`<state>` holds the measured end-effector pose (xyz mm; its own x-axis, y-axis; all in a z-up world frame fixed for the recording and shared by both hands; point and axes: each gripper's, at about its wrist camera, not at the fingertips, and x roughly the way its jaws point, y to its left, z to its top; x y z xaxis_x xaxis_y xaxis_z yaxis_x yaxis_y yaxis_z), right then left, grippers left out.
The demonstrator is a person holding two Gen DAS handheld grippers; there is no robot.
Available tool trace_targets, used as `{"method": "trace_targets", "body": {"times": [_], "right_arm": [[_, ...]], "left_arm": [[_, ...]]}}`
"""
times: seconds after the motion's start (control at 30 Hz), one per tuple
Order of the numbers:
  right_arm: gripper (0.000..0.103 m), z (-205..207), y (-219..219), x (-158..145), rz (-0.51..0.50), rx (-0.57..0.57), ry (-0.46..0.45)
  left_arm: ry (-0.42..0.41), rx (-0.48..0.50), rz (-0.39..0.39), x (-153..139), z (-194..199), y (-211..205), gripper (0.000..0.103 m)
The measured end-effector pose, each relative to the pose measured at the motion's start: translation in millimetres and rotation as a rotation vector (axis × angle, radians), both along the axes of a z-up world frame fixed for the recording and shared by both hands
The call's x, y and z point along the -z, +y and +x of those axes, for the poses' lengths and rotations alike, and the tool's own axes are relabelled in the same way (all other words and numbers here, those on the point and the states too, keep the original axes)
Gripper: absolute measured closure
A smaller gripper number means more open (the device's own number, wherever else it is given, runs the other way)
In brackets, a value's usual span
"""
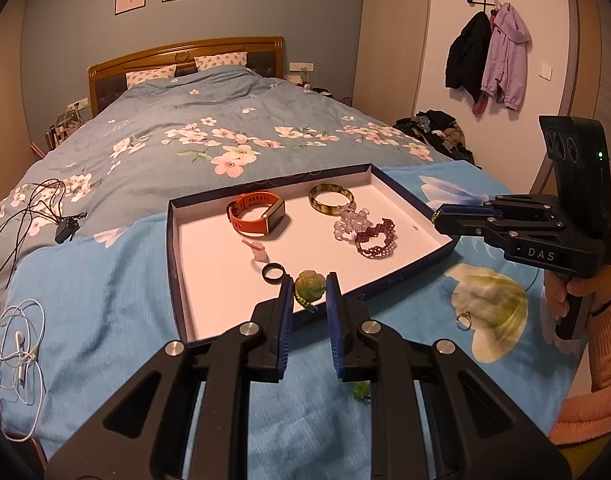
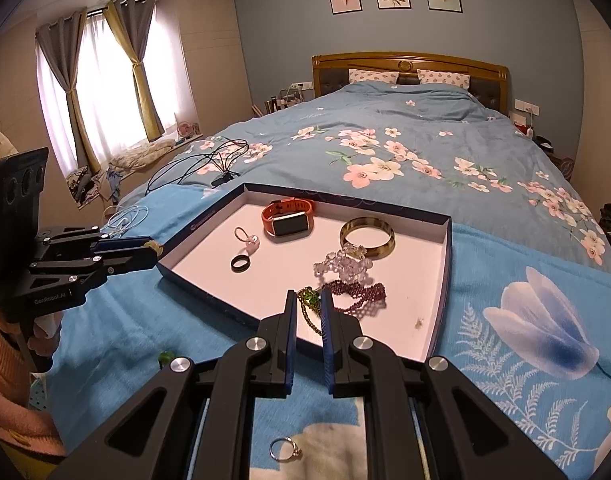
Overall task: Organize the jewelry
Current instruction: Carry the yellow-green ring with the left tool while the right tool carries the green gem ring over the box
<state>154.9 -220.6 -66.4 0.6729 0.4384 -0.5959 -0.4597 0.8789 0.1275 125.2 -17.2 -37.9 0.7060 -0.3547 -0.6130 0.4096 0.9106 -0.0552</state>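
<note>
Over the near edge of the tray on the bed, the left claw pinches a green pendant and the right claw grips its beaded cord. Next, I judge, both lower it inside; a ring waits outside.

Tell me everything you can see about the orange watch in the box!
The orange-strapped smartwatch has a rectangular dark screen in a pale metallic frame and a rubbery-looking band with small holes. The band is fastened into a loop, and the watch lies on its side, screen blank. It rests on the white floor of the shallow dark-blue cardboard box, near the far wall, to the left of the brownish-green bangle in the right wrist view. Nothing else touches it; neither gripper is near it.
</note>
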Motion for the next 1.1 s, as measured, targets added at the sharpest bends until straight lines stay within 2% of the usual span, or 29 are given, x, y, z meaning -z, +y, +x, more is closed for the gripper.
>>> {"method": "trace_targets", "body": {"times": [1.1], "right_arm": [[0.093, 29.4, 3.0, 5.2, 0.002, 0.013, 0.021]], "left_arm": [[-0.007, -0.009, 0.019, 2.6, 31.2, -11.1, 0.086]]}}
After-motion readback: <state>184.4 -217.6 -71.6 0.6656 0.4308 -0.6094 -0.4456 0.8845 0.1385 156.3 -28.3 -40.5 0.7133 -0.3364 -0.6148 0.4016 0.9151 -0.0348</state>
